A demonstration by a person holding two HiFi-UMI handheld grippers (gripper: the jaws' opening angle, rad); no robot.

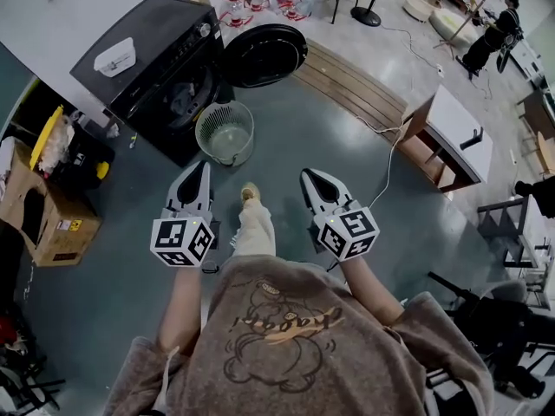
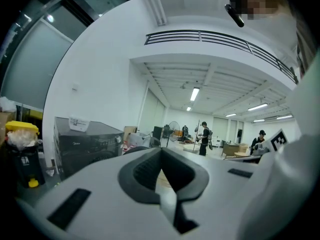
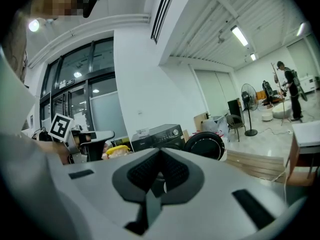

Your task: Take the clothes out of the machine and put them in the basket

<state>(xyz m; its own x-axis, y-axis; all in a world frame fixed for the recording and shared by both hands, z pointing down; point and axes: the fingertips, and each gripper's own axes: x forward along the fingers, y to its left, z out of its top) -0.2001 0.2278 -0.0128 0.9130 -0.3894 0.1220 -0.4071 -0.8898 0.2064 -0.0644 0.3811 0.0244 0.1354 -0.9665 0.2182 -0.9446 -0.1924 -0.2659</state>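
The black washing machine stands at the upper left with its round door swung open. Something grey shows in the drum opening. A pale round basket sits on the floor right in front of the machine; it looks bare inside. My left gripper and right gripper are held side by side a short way back from the basket, both shut with nothing in them. The left gripper view shows the shut left gripper with the machine off to its left. The right gripper points toward the machine and door.
A cardboard box and a yellow-lidded bin stand left of the machine. Wooden boards lie beyond the door. A white cabinet with a cable running to it is at the right. A person stands far off.
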